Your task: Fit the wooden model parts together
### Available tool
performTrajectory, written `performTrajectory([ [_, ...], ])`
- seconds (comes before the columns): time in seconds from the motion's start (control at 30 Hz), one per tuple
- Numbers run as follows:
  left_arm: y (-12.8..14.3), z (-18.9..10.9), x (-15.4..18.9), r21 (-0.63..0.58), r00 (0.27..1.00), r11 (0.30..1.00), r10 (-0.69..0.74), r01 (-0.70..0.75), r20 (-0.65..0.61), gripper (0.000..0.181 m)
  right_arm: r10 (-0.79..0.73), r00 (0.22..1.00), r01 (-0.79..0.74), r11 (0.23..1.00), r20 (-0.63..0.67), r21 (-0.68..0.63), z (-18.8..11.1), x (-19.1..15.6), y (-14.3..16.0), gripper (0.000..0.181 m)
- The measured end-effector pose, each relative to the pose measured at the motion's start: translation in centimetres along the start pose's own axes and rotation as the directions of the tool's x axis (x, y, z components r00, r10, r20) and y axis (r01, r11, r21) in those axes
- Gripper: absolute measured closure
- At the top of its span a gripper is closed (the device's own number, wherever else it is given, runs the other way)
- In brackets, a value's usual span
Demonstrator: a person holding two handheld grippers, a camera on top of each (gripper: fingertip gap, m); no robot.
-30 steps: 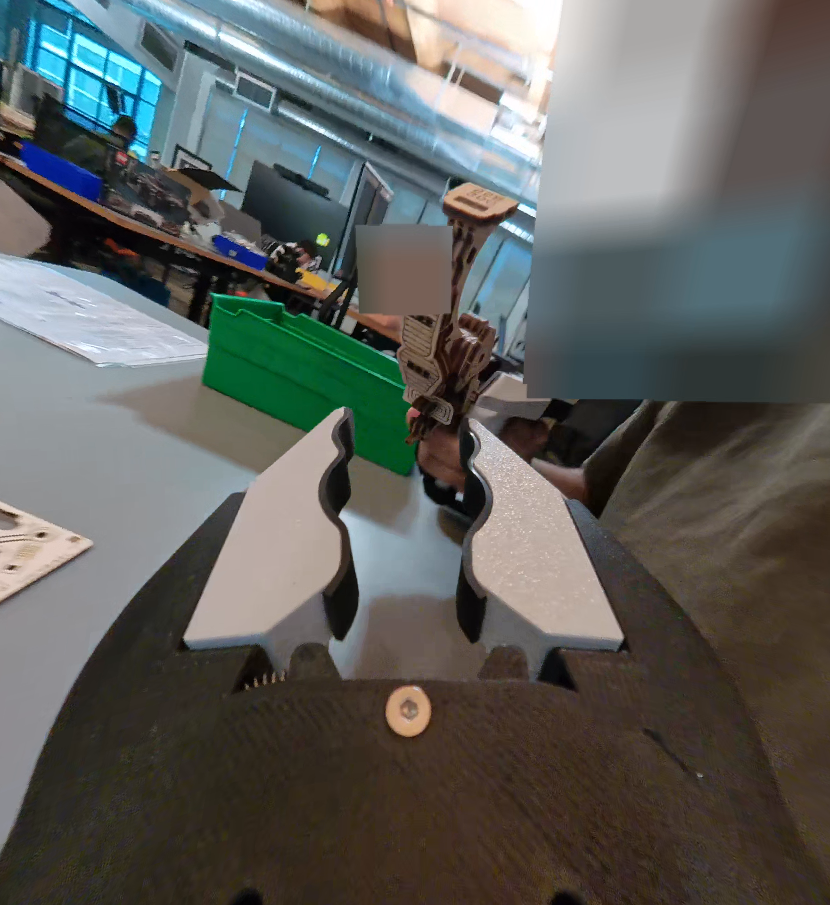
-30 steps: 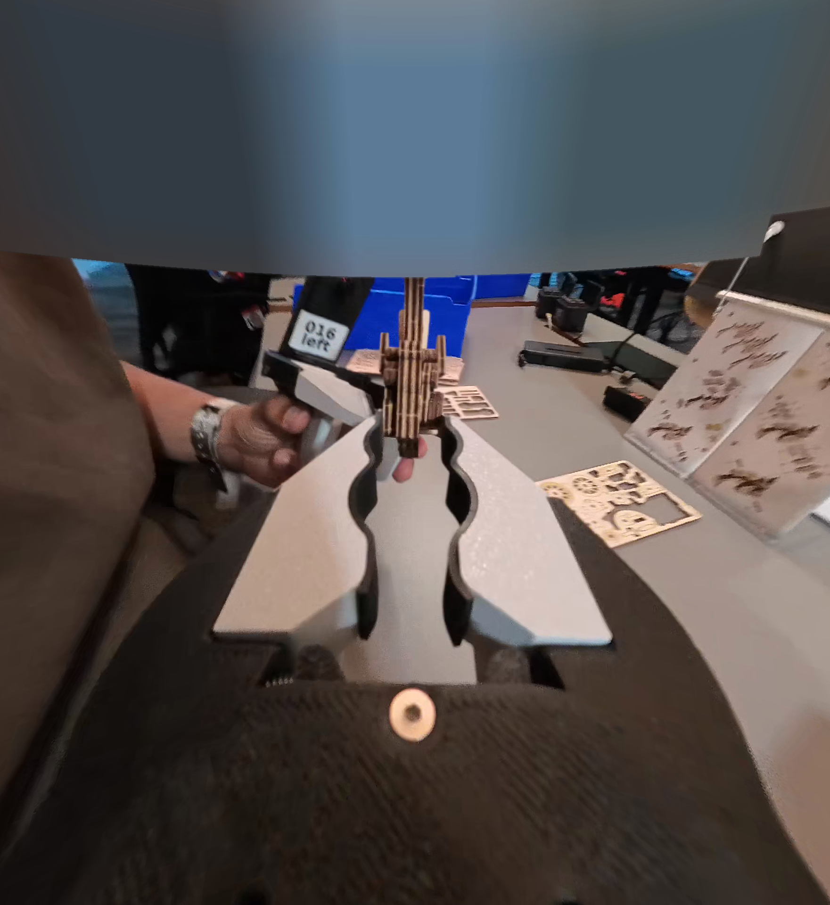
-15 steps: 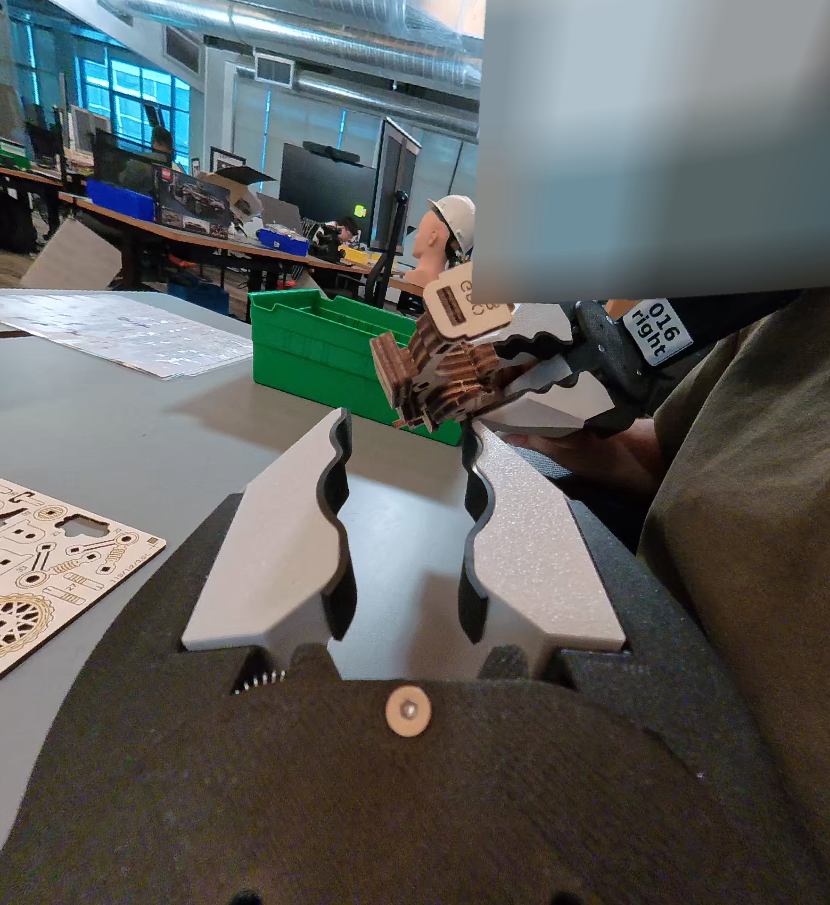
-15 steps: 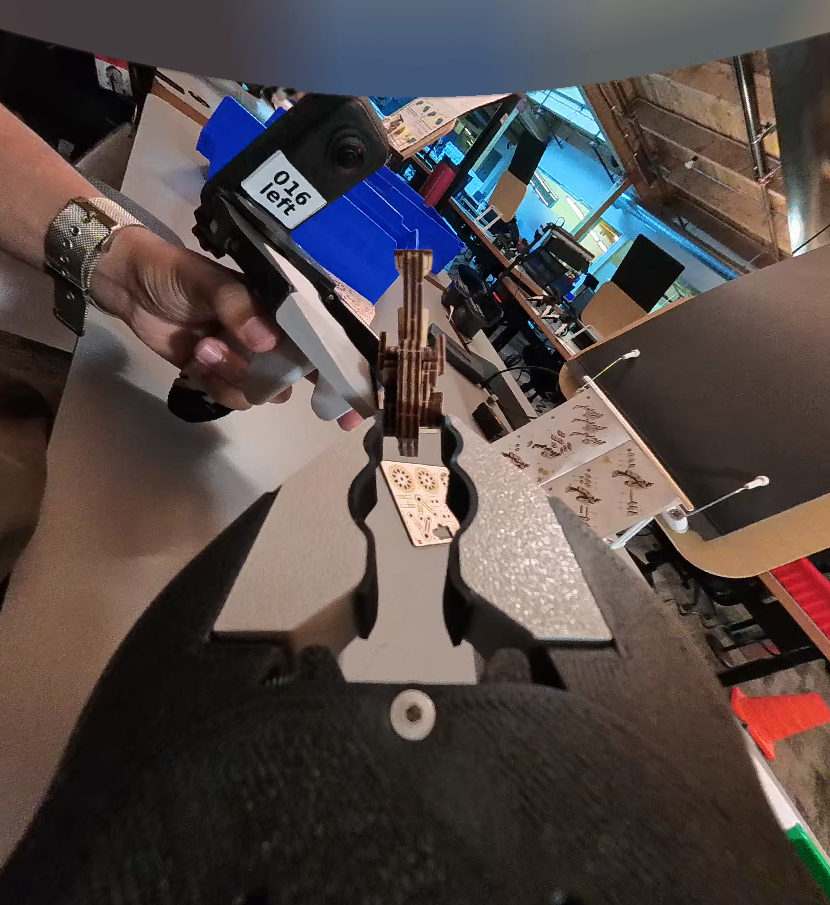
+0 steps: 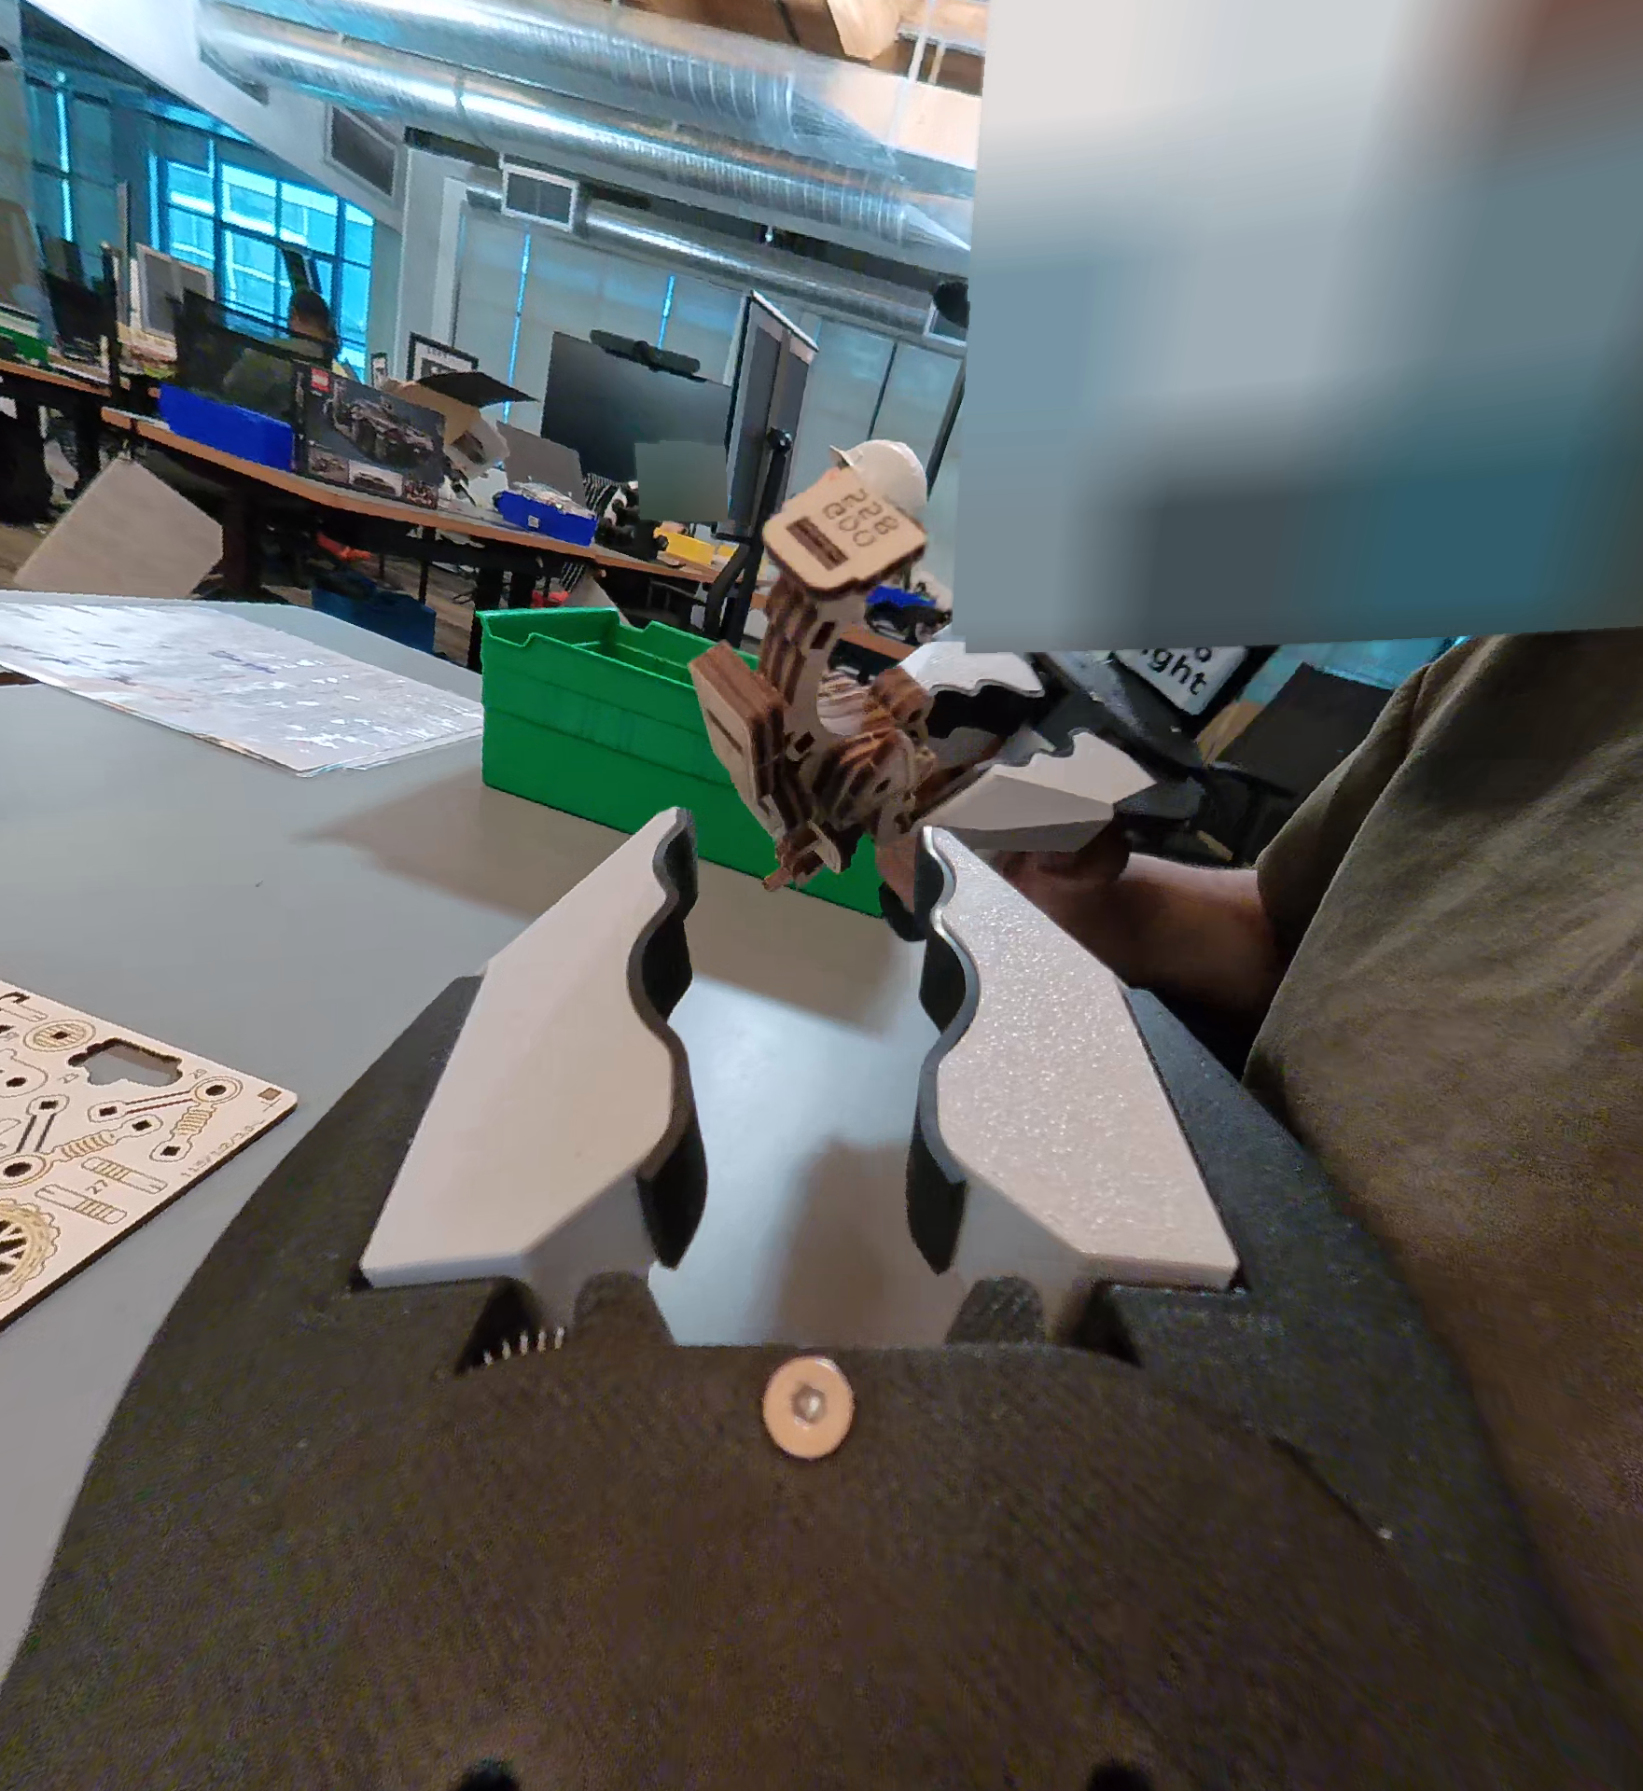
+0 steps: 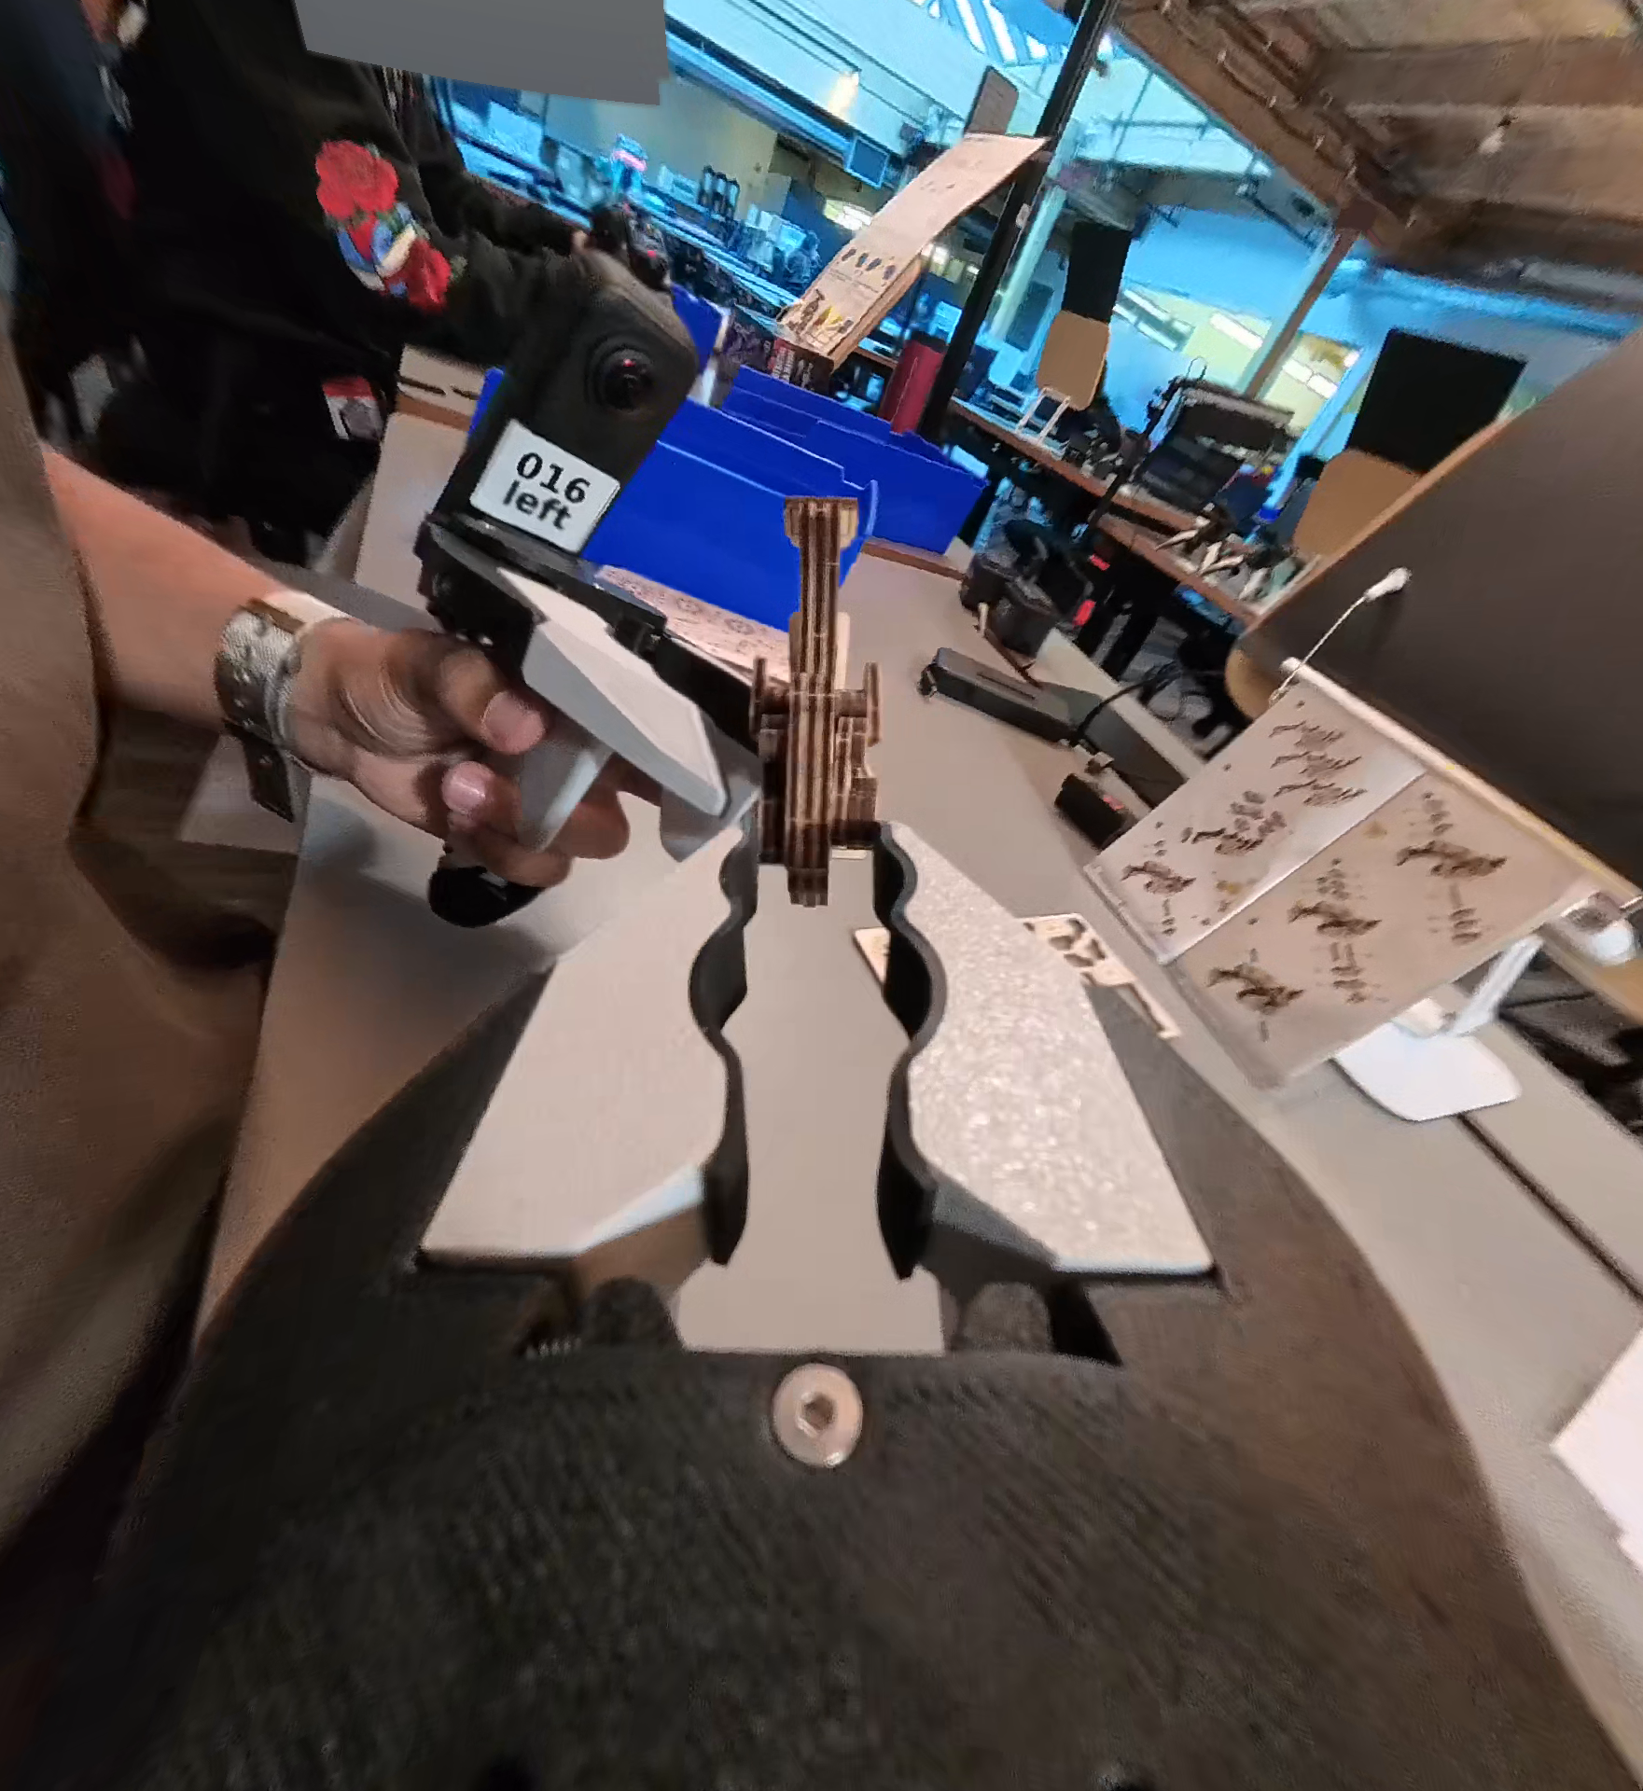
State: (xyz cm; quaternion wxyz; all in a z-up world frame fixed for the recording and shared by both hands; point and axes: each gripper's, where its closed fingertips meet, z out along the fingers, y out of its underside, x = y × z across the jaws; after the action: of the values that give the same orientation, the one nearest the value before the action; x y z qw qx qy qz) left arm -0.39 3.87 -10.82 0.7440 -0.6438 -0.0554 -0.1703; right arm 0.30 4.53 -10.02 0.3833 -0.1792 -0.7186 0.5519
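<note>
- Wooden model [image 6: 812, 717], a stack of laser-cut layers with a long neck, is pinched at its lower end between the tips of the right gripper [image 6: 812, 877] and held in the air above the grey table [image 5: 216, 872].
- Half a second ago the model leaned over sideways in the left wrist view; now its neck and tagged head [image 5: 841, 538] stand up again, so I judge it is being turned for inspection or lined up for the next part.
- Left gripper [image 5: 807, 872] has its tongs spread with nothing between them, just near the model but not touching it; no loose part is ready to be fitted.
- Counted: one assembled model, two grippers, one green bin [image 5: 594, 707] on the far side, and one punched parts sheet [image 5: 51, 1144] at near left.
- A row of blue bins [image 6: 778, 485] stands far behind; their number is unclear.
</note>
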Motion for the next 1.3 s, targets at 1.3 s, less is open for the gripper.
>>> performTrajectory([
  [1.3,-1.1,-0.5,1.1,0.078,0.996,0.996,-0.026,0.032,-0.086,0.154,0.491,0.831,-0.526,0.846,0.261,0.081,0.0,-0.5,-0.6,0.159],
])
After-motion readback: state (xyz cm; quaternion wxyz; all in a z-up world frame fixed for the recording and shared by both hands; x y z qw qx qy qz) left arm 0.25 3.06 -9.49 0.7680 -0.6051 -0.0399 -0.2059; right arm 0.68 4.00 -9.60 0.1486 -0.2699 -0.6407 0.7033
